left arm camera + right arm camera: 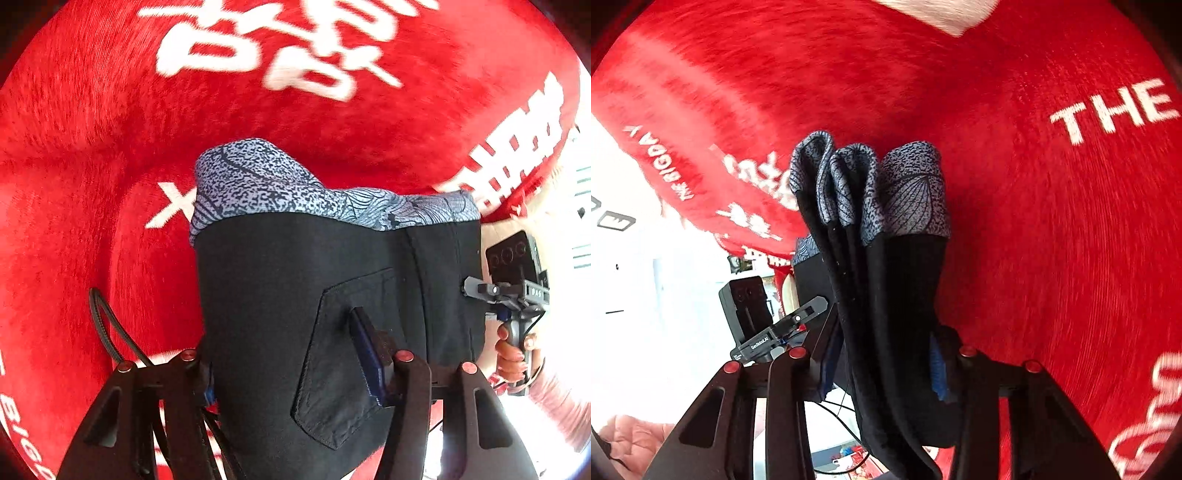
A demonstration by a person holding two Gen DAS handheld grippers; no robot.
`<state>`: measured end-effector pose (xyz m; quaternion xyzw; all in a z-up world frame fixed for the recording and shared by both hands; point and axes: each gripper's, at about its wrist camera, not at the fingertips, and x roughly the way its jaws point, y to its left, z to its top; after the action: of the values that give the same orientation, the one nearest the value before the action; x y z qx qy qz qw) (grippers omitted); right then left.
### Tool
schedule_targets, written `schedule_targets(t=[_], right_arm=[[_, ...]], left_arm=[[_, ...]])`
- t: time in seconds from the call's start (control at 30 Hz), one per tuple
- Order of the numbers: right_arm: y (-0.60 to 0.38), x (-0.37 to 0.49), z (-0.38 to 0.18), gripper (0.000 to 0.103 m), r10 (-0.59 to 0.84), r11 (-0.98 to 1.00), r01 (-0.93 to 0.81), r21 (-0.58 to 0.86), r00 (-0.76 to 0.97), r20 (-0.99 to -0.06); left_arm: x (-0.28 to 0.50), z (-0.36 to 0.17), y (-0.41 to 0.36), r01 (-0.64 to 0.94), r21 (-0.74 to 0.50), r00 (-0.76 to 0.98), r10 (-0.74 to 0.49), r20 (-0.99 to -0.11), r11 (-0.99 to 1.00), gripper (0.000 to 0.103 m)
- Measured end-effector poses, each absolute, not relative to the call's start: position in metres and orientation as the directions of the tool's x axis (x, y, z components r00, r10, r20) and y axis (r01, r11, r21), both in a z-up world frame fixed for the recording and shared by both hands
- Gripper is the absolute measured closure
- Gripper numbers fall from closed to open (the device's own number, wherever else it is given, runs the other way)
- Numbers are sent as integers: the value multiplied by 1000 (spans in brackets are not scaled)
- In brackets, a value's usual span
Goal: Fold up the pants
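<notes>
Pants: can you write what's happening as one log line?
pants: lifted, folded | left gripper: clamped | right gripper: clamped | below: red cloth

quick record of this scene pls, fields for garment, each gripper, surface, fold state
garment: black pants with a grey patterned band at the far end and a back pocket facing the left camera
left gripper: jaws shut on the pants
right gripper: jaws shut on several bunched layers of the pants
surface: red cloth with white lettering, beneath the pants
fold state: several layers stacked together, held up between both grippers
other: a hand holds the right gripper's handle, seen from the left wrist view
</notes>
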<state>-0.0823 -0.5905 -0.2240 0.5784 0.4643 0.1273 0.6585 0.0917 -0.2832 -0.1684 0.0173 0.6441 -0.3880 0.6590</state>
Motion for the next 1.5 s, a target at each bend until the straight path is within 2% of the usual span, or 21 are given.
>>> schedule_targets(t=[0.23, 0.4, 0.5, 0.57, 0.6, 0.67, 0.73, 0.93, 1.0, 1.07, 1.13, 1.17, 1.3, 1.4, 1.43, 1.5], right_arm=[[-574, -138, -194, 59, 720, 259, 367, 894, 544, -431], [-549, -170, -202, 59, 718, 245, 397, 884, 539, -441], [-536, -182, -219, 59, 700, 269, 436, 859, 525, -485], [-526, -182, -226, 59, 674, 337, 453, 825, 495, -548], [-522, -182, -228, 57, 658, 376, 457, 806, 481, -579], [-514, -181, -227, 48, 592, 468, 466, 751, 465, -658], [-510, -180, -226, 43, 527, 509, 501, 700, 462, -714], [-496, -178, -216, 30, 371, 592, 576, 564, 426, -825], [-491, -174, -210, 22, 299, 637, 616, 464, 358, -885], [-489, -177, -202, 21, 240, 671, 629, 392, 316, -918], [-486, -180, -193, 18, 166, 694, 651, 307, 270, -949], [-484, -181, -189, 16, 137, 700, 660, 272, 249, -959], [-474, -190, -168, 12, -7, 720, 688, 89, 137, -991], [-462, -199, -154, 9, -33, 729, 681, 61, 124, -992], [-456, -204, -149, 2, -32, 735, 675, 65, 130, -991], [-446, -215, -140, 0, -33, 742, 666, 74, 145, -989]], left_arm=[[40, -138, -259, 550, -462, -138, -470, -872, 696, 43], [14, -158, -246, 523, -455, -153, -445, -882, 721, 43], [2, -181, -240, 520, -438, -159, -421, -893, 733, 43], [-6, -197, -238, 527, -397, -141, -384, -913, 751, 41], [-8, -200, -236, 532, -374, -118, -371, -921, 759, 34], [-13, -199, -233, 536, -327, -46, -360, -932, 778, 29], [-15, -198, -233, 524, -291, -6, -339, -941, 800, 21], [-26, -184, -237, 556, -128, 132, -239, -962, 821, 19], [-31, -178, -237, 575, -68, 167, -198, -966, 816, 9], [-36, -170, -231, 580, -39, 201, -189, -961, 814, 9], [-40, -165, -228, 583, -22, 215, -180, -960, 812, 8], [-41, -162, -225, 580, -18, 211, -171, -962, 814, 2], [-47, -151, -216, 573, -24, 195, -164, -967, 819, 1], [-58, -142, -214, 589, -16, 198, -163, -966, 808, 1], [-63, -139, -213, 599, -5, 200, -155, -967, 801, 1], [-70, -134, -212, 607, 9, 203, -145, -968, 794, 1]])
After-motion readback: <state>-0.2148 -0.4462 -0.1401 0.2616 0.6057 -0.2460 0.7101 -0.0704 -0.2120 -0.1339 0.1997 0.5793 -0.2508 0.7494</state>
